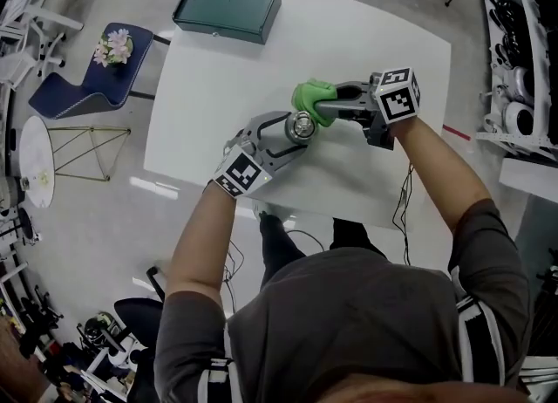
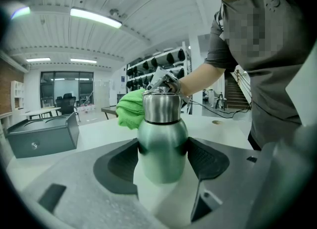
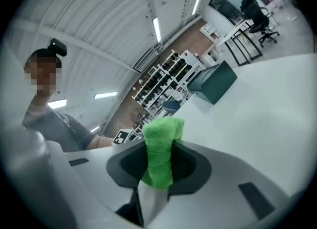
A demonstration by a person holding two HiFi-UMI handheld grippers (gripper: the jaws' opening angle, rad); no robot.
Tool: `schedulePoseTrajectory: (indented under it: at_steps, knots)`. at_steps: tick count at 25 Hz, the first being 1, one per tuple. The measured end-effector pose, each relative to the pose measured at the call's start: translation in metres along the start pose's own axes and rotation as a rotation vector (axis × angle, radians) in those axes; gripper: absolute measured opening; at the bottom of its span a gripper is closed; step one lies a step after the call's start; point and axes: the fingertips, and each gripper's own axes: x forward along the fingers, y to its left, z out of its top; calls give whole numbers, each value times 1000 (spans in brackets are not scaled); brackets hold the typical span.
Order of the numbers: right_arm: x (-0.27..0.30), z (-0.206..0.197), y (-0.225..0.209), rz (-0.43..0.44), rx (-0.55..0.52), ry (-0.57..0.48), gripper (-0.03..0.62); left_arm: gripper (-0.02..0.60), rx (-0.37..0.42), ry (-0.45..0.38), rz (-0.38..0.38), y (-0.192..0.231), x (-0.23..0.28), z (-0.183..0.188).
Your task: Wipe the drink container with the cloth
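Both grippers are loaded. Left gripper fingers are clamped on the drink container, upright mid-bench. Right gripper fingers are pinched on the green cloth, which sits at the container's neck, far side. Judged: the steel body is rigid, smooth and slip-prone, so the wide-body hold suits. The cloth is soft. The bench offers open room; the box sits well apart.

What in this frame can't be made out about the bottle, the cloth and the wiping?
- Cloth-to-bottle contact: in the left gripper view the bottle hides where the cloth meets it; in the head view it is too small to tell.
- Bottle's base: blurred in the left gripper view, close to the left gripper.
- Bottle in the right gripper view: hidden behind the cloth held by the right gripper.
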Motion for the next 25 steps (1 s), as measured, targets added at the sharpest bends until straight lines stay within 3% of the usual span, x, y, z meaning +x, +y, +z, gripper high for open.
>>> schedulePoseTrajectory:
  at_steps: [3, 6, 10, 12, 14, 17, 19, 25]
  knots:
    - [13, -6, -14, -3, 67, 6, 92, 308, 0, -4, 4, 1, 0, -3]
    - [19, -22, -36, -85, 59, 80, 89, 308, -5, -11, 6, 0, 0, -4]
    - [29, -45, -60, -229, -79, 270, 87, 309, -7, -24, -4, 1, -2, -3]
    - [32, -46, -64, -257, -164, 354, 87, 308, -7, -27, -6, 3, -2, -2]
    - [32, -37, -59, -223, -192, 371, 89, 308, -9, -28, -7, 3, -1, -2]
    - [35, -7, -33, -74, -98, 256, 89, 308, -9, -32, -9, 1, 1, -1]
    - [45, 0, -23, 4, -37, 242, 89, 308, -8, -33, -10, 1, 0, -2]
    - [62, -20, -43, -39, 4, 348, 89, 308, 0, -38, -9, 1, 0, -1]
